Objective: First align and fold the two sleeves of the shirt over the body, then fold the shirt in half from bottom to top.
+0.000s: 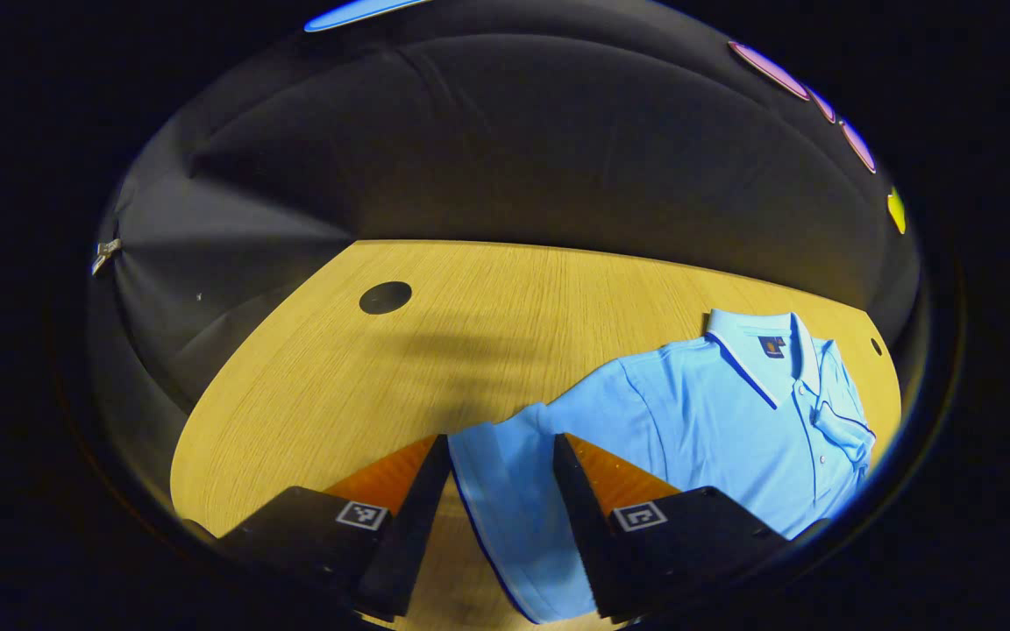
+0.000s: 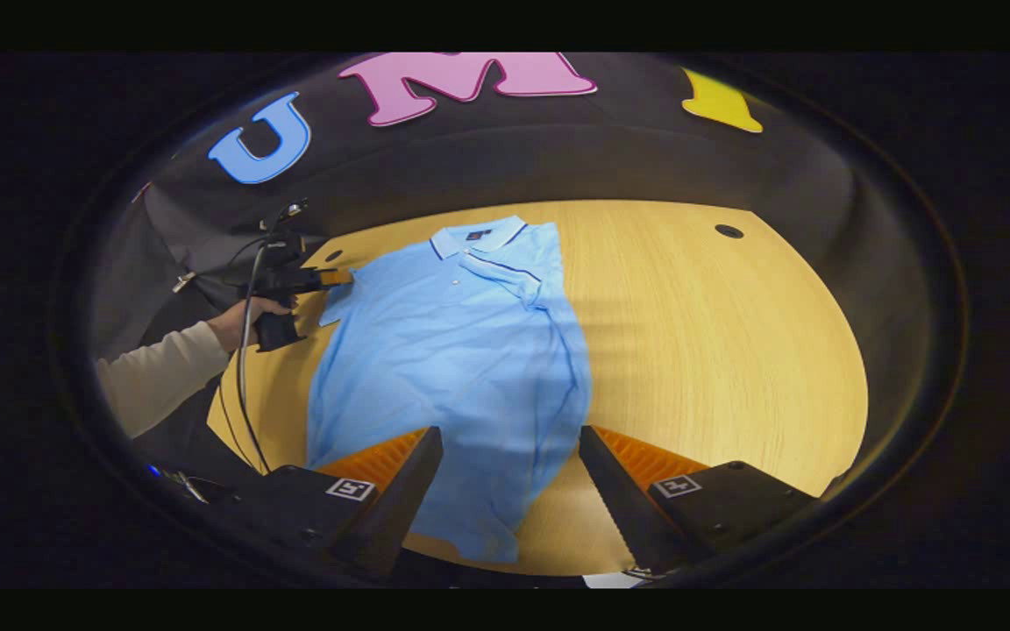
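Polo shirt (image 2: 452, 350) flat on the table (image 2: 715, 350), collar (image 2: 477, 237) toward the far edge, one sleeve (image 2: 505, 267) folded over the chest.

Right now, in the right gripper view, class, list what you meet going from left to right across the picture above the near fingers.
Sleeve → hand → left gripper → shirt → bare table.

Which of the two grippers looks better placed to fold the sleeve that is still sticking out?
Probably the left gripper: the unfolded sleeve lies between its open fingers. The right gripper hangs open over the shirt's hem.
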A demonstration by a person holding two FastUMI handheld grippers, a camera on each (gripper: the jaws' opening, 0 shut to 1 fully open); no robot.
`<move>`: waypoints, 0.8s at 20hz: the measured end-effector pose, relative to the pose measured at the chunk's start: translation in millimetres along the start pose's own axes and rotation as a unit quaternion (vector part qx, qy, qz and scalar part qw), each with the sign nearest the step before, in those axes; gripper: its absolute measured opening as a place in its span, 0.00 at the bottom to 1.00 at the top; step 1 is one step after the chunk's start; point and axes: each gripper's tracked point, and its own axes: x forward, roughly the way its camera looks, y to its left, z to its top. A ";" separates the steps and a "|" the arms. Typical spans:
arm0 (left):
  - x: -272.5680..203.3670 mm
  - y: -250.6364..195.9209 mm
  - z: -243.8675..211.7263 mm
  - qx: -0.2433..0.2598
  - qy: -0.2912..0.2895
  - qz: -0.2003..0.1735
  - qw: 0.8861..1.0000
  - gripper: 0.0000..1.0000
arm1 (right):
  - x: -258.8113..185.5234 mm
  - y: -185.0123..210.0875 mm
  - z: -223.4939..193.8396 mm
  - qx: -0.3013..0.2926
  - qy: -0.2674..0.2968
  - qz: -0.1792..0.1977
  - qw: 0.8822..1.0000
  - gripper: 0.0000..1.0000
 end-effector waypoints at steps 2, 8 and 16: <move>-0.6 -4.2 0.8 -0.002 -0.003 -0.004 1.000 0.52 | 1.1 -8.2 3.7 0.009 -0.007 -0.006 1.000 0.98; -1.7 -9.0 4.4 -0.008 -0.007 0.011 1.000 0.06 | -2.5 -27.7 6.9 0.040 -0.026 -0.025 0.999 0.98; -37.3 -86.2 27.6 -0.012 -0.016 -0.039 0.999 0.06 | -21.8 -35.6 10.1 0.062 -0.057 -0.038 0.996 0.98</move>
